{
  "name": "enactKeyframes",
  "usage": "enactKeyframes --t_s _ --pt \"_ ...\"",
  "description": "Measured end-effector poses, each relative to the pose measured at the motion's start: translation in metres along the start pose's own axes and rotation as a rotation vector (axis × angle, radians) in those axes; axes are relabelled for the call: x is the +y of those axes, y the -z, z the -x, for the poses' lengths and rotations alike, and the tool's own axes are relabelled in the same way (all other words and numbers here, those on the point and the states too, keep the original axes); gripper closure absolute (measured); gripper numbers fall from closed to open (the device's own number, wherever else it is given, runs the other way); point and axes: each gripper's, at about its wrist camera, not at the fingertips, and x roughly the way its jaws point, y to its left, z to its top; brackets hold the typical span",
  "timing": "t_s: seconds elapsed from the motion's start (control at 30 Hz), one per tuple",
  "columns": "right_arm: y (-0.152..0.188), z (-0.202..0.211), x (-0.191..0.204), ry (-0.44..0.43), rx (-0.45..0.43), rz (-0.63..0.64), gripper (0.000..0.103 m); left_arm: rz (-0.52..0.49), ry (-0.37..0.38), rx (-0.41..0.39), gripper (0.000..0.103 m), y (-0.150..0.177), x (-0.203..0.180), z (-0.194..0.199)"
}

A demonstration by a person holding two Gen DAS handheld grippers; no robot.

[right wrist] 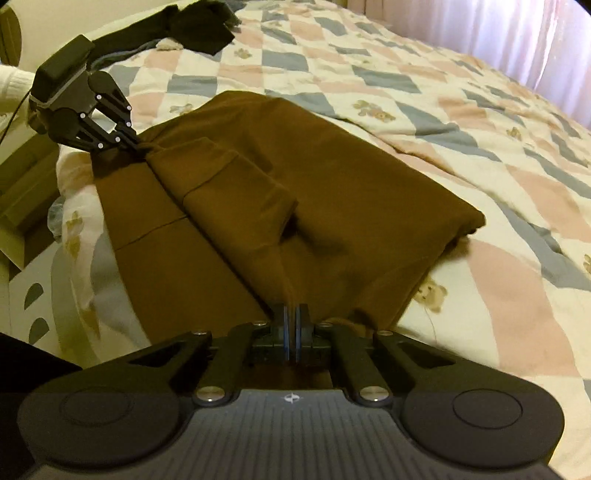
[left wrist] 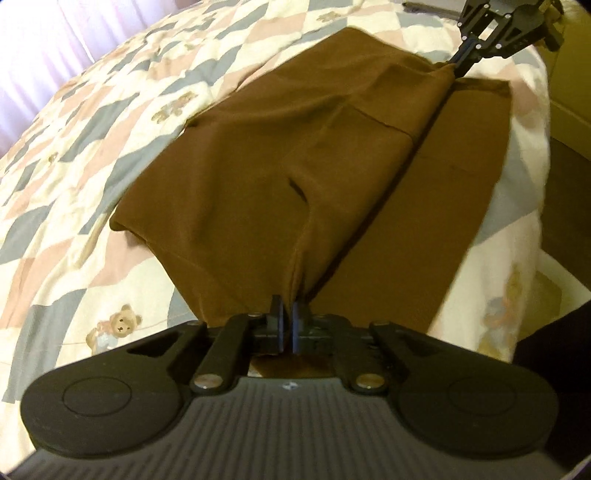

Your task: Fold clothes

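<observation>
Left wrist view: the left gripper [left wrist: 287,308] has its jaws closed tight on a pinch of the brown garment [left wrist: 258,177], right at the near end of a raised edge of cloth. At about one o'clock in this view the right gripper [left wrist: 455,70] nips the far end of that same edge, so the fabric runs taut between the two as a straight ridge. Below the ridge, toward four o'clock, a lower layer of the garment lies flat on the bed, reaching close to the mattress edge.

In the right wrist view the jaws of the right gripper are likewise clamped shut on brown cloth, and the left gripper sits at ten o'clock, pinching the opposite end. The garment lies on a patchwork quilt [right wrist: 461,122] printed with teddy bears; a dark piece of clothing [right wrist: 199,29] lies at the far side of the bed, toward eleven o'clock, well apart.

Holding both ends of one edge keeps it straight, which I judge is meant to let the top layer be carried across the garment without sagging or bunching. The fold looks partly made: the lifted flap slopes off toward the quilt side and has not yet been laid down flat.
</observation>
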Motion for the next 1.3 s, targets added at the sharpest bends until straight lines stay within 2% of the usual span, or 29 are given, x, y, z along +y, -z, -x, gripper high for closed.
enactKeyframes --t_s 0.2,0.37,0.47,0.5,0.53,0.57,0.63,0.7,0.73,0.8,0.83,1.07,1.1,1.13,1.17,1.2,1.3 --pt "0.012 0.034 0.002 -0.002 0.02 -0.035 0.102 -0.02 0.021 -0.02 0.101 0.002 -0.016 0.029" --pt "0.032 0.031 0.015 -0.028 0.088 -0.044 0.103 -0.008 -0.022 0.008 0.101 0.011 -0.019 0.017" --pt "0.038 0.031 0.02 0.002 0.059 -0.069 0.103 -0.042 -0.041 0.026 0.101 0.01 -0.025 0.013" --pt "0.036 0.032 0.023 0.038 0.043 -0.047 0.102 -0.059 -0.048 0.034 0.101 0.01 -0.028 0.011" --pt "0.034 0.033 0.026 0.076 0.025 -0.023 0.092 -0.059 -0.052 0.04 0.101 0.009 -0.029 0.008" --pt "0.032 0.033 0.032 0.119 0.011 0.028 0.088 -0.052 -0.053 0.044 0.101 0.009 -0.029 0.006" --pt "0.026 0.029 0.042 0.185 -0.006 0.139 0.088 -0.039 -0.057 0.05 0.098 0.009 -0.028 0.003" --pt "0.025 0.02 0.045 0.195 0.003 0.205 0.086 -0.032 -0.06 0.055 0.098 0.009 -0.027 0.001" --pt "0.025 0.014 0.046 0.201 0.012 0.239 0.079 -0.037 -0.065 0.056 0.098 0.009 -0.028 0.0" --pt "0.028 0.005 0.048 0.208 0.028 0.305 0.076 -0.05 -0.073 0.061 0.097 0.01 -0.032 -0.002" --pt "0.03 0.001 0.049 0.208 0.033 0.337 0.071 -0.056 -0.076 0.064 0.097 0.01 -0.033 -0.003" --pt "0.038 -0.001 0.051 0.193 0.054 0.439 0.066 -0.044 -0.078 0.069 0.097 0.011 -0.035 -0.006" --pt "0.041 -0.006 0.052 0.209 0.067 0.468 0.067 -0.046 -0.078 0.071 0.098 0.011 -0.035 -0.007" --pt "0.044 -0.011 0.052 0.225 0.08 0.498 0.072 -0.048 -0.077 0.074 0.1 0.011 -0.036 -0.008" --pt "0.044 -0.015 0.051 0.224 0.084 0.504 0.093 -0.052 -0.078 0.075 0.1 0.011 -0.036 -0.009" --pt "0.044 -0.019 0.05 0.22 0.086 0.508 0.097 -0.06 -0.082 0.077 0.1 0.011 -0.037 -0.008" --pt "0.038 -0.014 0.046 0.178 0.075 0.485 0.098 -0.085 -0.093 0.079 0.101 0.011 -0.037 -0.002"
